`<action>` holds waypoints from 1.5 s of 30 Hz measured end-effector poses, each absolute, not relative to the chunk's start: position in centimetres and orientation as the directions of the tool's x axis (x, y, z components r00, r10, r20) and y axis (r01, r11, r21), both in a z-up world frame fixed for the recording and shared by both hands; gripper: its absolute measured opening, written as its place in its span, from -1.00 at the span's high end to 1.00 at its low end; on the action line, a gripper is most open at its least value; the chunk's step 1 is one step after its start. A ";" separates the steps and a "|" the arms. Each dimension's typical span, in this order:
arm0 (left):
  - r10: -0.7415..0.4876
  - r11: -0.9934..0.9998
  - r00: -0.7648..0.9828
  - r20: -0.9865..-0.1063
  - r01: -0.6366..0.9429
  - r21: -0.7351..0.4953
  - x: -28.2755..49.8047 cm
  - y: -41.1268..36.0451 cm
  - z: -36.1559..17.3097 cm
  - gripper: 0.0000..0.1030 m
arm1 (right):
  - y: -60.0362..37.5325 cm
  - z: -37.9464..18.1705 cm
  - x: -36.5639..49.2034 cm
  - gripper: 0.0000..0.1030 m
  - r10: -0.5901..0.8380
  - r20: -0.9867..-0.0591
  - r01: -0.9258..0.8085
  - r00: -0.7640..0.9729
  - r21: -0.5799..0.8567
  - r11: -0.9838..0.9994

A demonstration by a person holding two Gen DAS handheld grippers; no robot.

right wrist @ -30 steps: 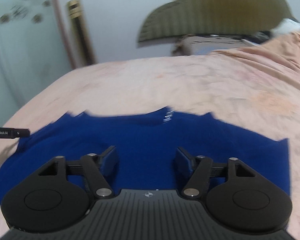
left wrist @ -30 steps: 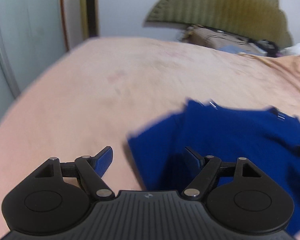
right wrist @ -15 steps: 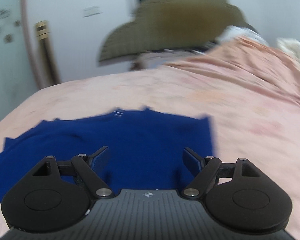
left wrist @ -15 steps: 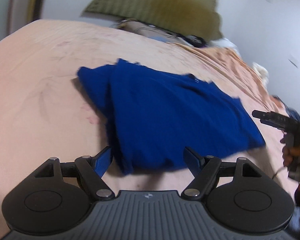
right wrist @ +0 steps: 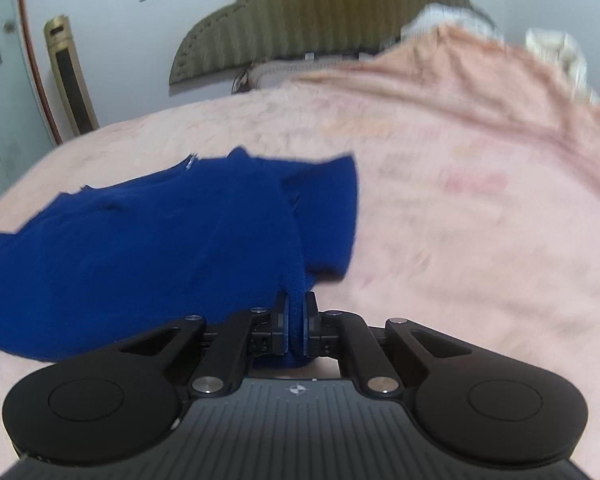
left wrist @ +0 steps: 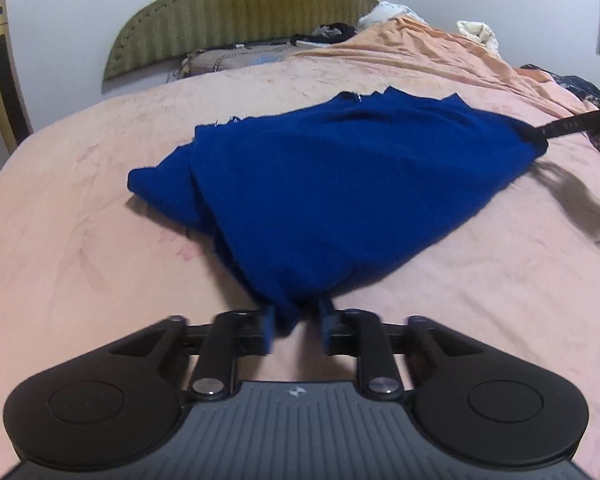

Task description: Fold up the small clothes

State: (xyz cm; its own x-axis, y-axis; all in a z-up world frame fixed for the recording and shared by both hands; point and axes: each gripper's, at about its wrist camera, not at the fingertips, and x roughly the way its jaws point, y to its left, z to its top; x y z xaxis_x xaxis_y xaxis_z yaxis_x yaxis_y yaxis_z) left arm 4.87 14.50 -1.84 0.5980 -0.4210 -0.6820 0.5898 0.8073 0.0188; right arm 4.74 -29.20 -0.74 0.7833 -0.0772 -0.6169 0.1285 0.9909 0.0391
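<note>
Left wrist view
Garment: blue shirt (left wrist: 340,184) lies on the pink bed sheet (left wrist: 80,208), one sleeve spread toward the left.
Left hand-held gripper (left wrist: 298,326): fingers partly closed around the near hem corner; a gap shows on the right side (full clamp cannot be confirmed).
Right hand-held gripper (left wrist: 540,136): enters from the right edge, tip at the far corner of the shirt.
Background: olive headboard (left wrist: 236,12) against the white wall.

Right wrist view
Right hand-held gripper (right wrist: 296,326): jaws pressed together on a bunched fold of the blue shirt (right wrist: 148,248).
Garment: lies left of centre on the pink bed sheet (right wrist: 480,240) (view blurred).
</note>
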 end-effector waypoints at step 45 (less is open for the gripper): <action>-0.432 0.860 0.646 -0.630 0.085 -0.503 15.6 20.1 -0.3 -0.67 | -3.6 -0.9 1.8 -0.37 0.244 -0.560 -0.513 0.792 -0.393 0.764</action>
State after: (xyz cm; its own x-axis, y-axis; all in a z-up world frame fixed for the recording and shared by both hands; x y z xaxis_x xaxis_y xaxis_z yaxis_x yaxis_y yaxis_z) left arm 15.64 20.13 -0.34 0.6456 -0.4318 -0.6298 0.0846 0.8602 -0.5030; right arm 1.77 -3.56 -0.94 0.7918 0.2437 -0.5601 -0.5127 0.7636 -0.3926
